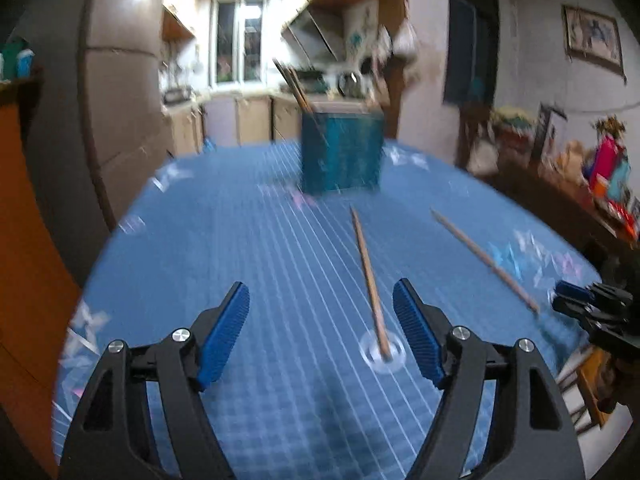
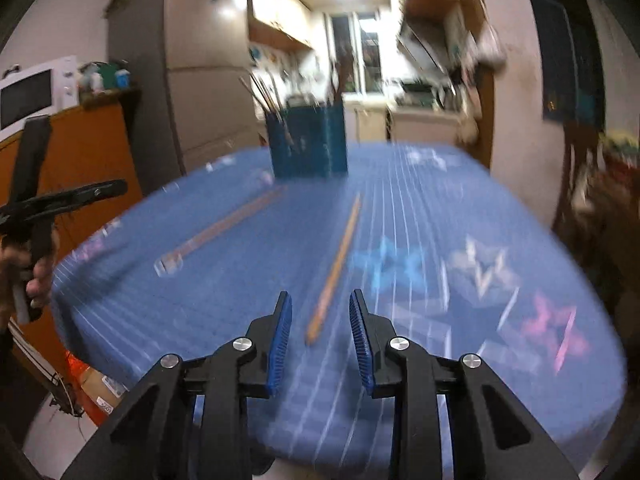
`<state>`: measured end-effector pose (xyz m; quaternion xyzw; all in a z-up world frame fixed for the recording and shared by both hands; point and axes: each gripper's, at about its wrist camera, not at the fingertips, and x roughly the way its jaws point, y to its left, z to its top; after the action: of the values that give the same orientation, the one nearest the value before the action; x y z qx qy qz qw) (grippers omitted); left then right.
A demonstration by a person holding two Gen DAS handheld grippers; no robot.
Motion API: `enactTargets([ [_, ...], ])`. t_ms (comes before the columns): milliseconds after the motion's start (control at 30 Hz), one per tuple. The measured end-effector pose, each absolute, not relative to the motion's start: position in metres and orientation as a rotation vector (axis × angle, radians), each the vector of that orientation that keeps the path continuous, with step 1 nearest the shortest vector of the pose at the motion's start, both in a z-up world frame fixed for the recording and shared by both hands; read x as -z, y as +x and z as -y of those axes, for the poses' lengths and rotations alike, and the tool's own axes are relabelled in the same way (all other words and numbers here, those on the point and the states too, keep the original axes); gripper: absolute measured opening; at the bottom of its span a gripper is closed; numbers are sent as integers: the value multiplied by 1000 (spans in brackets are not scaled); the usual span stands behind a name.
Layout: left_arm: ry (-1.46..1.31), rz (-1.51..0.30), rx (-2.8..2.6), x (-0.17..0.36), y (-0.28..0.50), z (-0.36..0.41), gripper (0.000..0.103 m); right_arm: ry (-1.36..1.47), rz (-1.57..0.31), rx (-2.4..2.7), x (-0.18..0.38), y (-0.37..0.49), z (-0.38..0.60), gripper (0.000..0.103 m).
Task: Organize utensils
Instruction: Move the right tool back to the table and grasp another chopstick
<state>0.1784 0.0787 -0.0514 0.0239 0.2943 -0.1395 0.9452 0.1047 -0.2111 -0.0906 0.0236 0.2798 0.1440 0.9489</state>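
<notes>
Two wooden chopsticks lie on the blue gridded tablecloth [image 1: 224,240]. In the left wrist view one chopstick [image 1: 370,280] runs away from me, just inside the right finger of my left gripper [image 1: 320,292], which is open and empty. The other chopstick [image 1: 484,260] lies further right. My right gripper [image 2: 320,296] hovers with a narrow gap, and that chopstick's [image 2: 334,268] near end lies on the cloth in line with the gap, untouched by the pads. A blue utensil holder [image 1: 340,152] with several chopsticks in it stands at the table's far side.
The table is round, and its near edge [image 2: 360,452] curves below my right gripper. A hand [image 2: 36,276] holds the left gripper [image 2: 112,189] at the left. A brown sideboard [image 1: 560,200] with clutter stands at the right, an orange cabinet [image 2: 88,148] at the left.
</notes>
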Motion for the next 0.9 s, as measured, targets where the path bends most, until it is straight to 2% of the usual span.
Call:
enactTargets([
  [133,62,-635,346,76,169,-63,70,10,-552,-265,101,103,203,32],
  [300,104,-691,385,96,172,-41,52,-9,-544,-249,106,109,197,31],
  [400,112,-715,389,101,179,-34,44,-12,-541,-248,105,113,198,26],
  [500,100,-731,387,106,183,-32,40,-11,-533,-247,107,112,199,24],
  [567,94,-739,391,109,183,-32,33,-15,-526,-246,107,113,199,23],
  [633,90,-738,386,109,182,-32,33,-20,-521,-243,109,113,198,23],
  [700,86,-743,380,110,182,-32,27,-28,-516,-240,109,113,196,21],
  [900,83,-741,360,112,180,-32,19,-65,-496,-225,111,107,189,20],
])
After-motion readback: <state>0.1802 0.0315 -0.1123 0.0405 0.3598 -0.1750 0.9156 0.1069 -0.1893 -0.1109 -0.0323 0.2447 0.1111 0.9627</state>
